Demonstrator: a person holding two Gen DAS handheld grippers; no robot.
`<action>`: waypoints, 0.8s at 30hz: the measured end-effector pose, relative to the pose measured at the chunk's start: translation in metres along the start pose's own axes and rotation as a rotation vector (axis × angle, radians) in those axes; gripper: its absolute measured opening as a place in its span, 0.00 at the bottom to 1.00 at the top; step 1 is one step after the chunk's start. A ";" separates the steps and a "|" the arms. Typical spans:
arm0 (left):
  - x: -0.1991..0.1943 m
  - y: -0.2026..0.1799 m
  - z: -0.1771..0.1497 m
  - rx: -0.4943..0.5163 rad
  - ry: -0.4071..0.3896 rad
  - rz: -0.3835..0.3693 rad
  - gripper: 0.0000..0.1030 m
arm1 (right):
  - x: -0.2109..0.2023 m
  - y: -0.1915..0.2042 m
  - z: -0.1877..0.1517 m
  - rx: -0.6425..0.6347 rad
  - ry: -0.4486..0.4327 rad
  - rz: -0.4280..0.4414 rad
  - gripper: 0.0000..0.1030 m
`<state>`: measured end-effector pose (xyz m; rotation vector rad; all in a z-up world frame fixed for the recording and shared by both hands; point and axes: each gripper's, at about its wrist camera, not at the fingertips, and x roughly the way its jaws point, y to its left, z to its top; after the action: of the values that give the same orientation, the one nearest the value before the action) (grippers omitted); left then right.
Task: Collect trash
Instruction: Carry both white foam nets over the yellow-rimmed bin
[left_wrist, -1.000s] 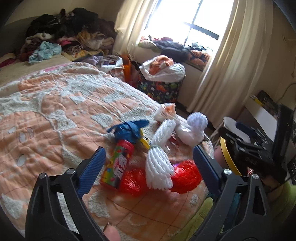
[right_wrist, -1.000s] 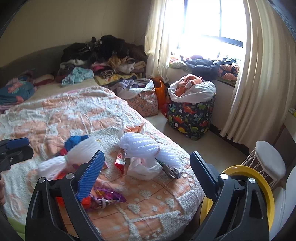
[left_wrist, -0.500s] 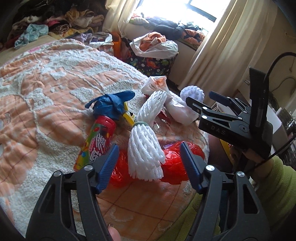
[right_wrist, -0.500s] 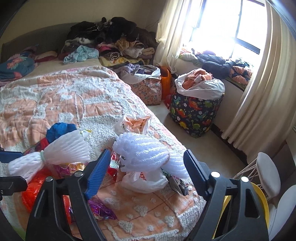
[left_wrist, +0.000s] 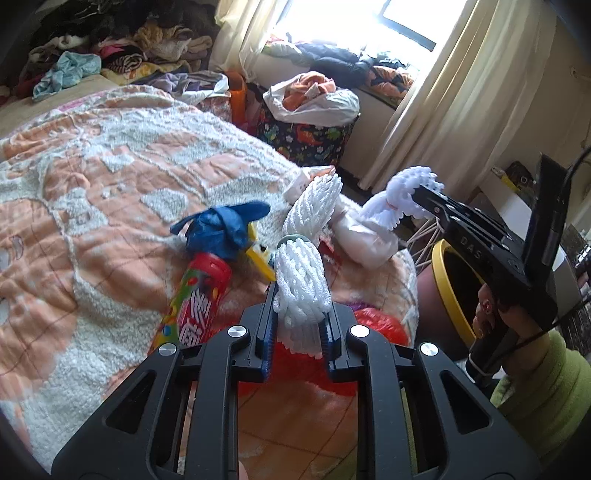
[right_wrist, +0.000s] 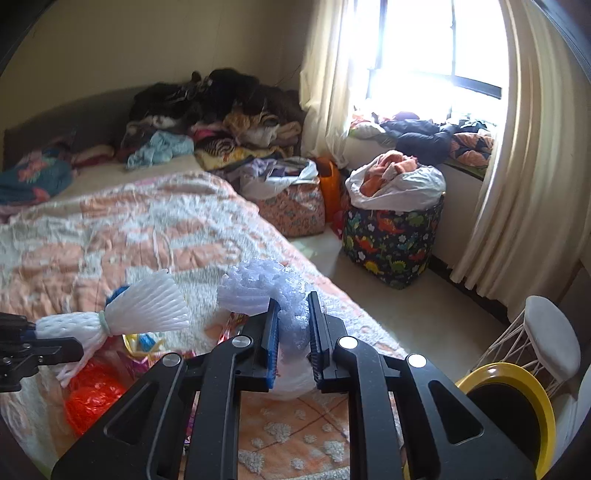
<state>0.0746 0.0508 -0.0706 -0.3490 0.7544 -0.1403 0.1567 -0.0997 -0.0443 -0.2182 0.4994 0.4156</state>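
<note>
At the bed's (left_wrist: 110, 155) near corner, left tongs (left_wrist: 297, 321) just clamped on a white foam net (left_wrist: 301, 284), right tongs (right_wrist: 291, 332) on a bluish foam net (right_wrist: 258, 290), pinched for lifting toward the yellow-rimmed bin (right_wrist: 517, 402).

Bedspread (left_wrist: 110, 177) is tufted cloth, rough n matt. Foam net sleeve (left_wrist: 301, 288) is soft white mesh. Red bag (right_wrist: 92, 398) = glossy crinkly plastic.
</note>
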 end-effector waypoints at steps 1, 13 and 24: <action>-0.001 -0.002 0.003 0.002 -0.009 -0.001 0.14 | -0.005 -0.004 0.002 0.014 -0.012 0.000 0.13; -0.010 -0.041 0.018 0.059 -0.071 -0.059 0.14 | -0.078 -0.053 -0.004 0.243 -0.121 0.030 0.13; -0.003 -0.085 0.016 0.127 -0.052 -0.122 0.14 | -0.126 -0.093 -0.032 0.400 -0.145 -0.031 0.13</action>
<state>0.0830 -0.0234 -0.0274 -0.2762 0.6694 -0.2916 0.0836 -0.2342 0.0016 0.1886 0.4261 0.2916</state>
